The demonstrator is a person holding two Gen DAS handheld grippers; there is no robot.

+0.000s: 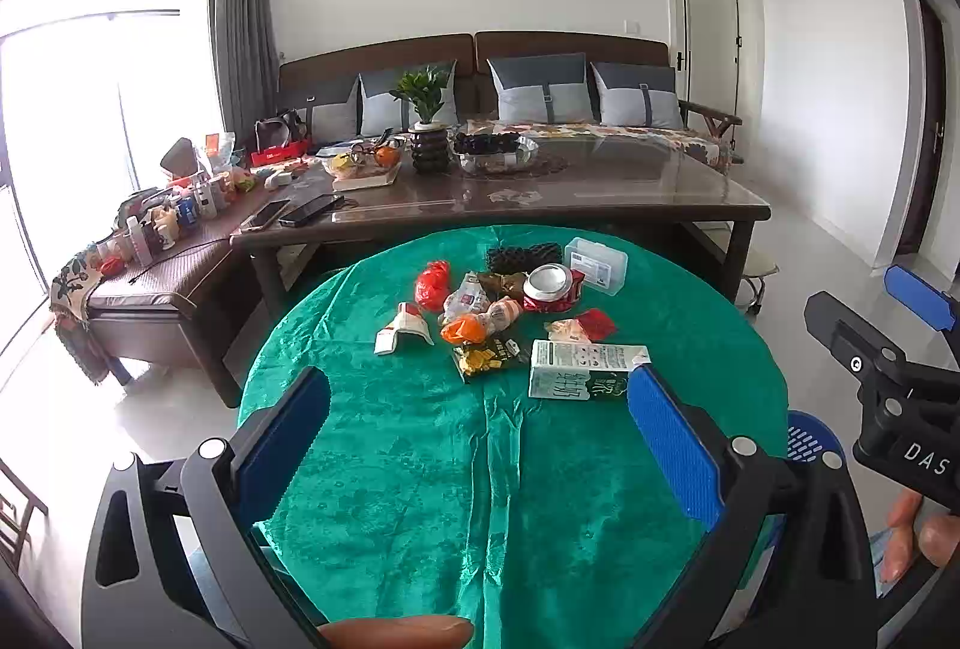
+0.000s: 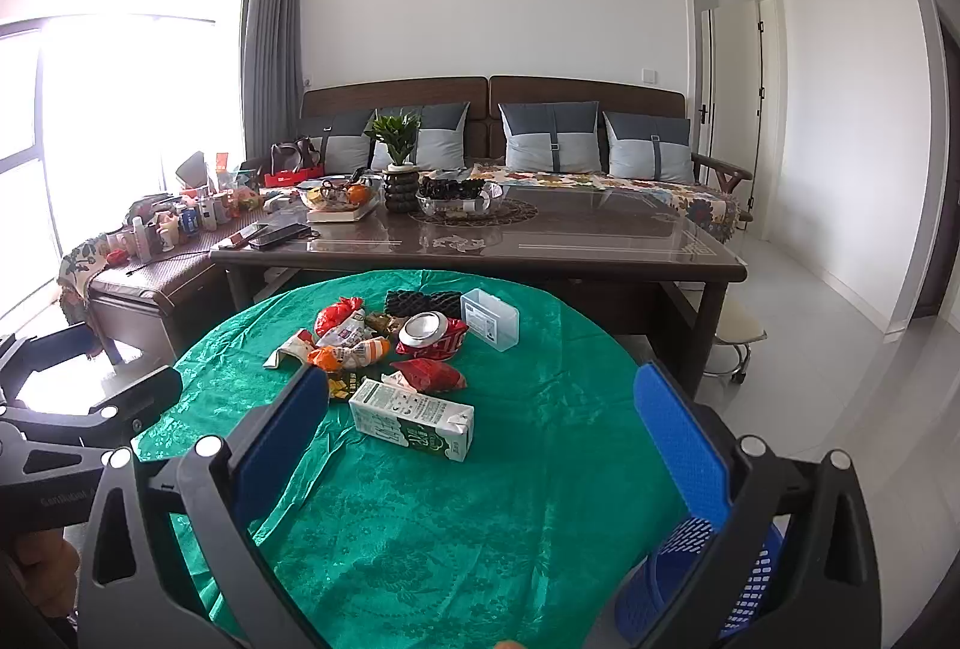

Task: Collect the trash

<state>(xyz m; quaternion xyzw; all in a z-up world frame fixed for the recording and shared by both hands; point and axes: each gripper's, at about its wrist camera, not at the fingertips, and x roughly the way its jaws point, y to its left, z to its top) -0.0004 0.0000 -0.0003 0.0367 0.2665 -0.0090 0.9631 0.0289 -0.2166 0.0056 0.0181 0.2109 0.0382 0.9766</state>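
Observation:
A pile of trash lies on the far half of a round table with a green cloth [image 1: 420, 469] [image 2: 450, 529]: a white and green milk carton [image 1: 585, 370] [image 2: 414, 418], a crushed red can [image 1: 552, 286] [image 2: 432, 334], red wrappers [image 1: 432, 283] [image 2: 429, 373], an orange wrapper [image 1: 465, 328], a clear plastic box [image 1: 597, 265] [image 2: 489, 319] and a black mesh piece [image 1: 522, 256] [image 2: 420, 302]. My left gripper [image 1: 480, 403] is open above the near cloth, short of the pile. My right gripper [image 2: 480, 397] is open too, the carton showing between its fingers farther off.
A blue perforated basket [image 2: 720, 577] [image 1: 813, 439] stands on the floor at the table's right. Behind the round table is a dark coffee table [image 1: 600, 193] with phones, a plant and bowls, then a sofa. A cluttered bench [image 1: 150, 253] is at the left.

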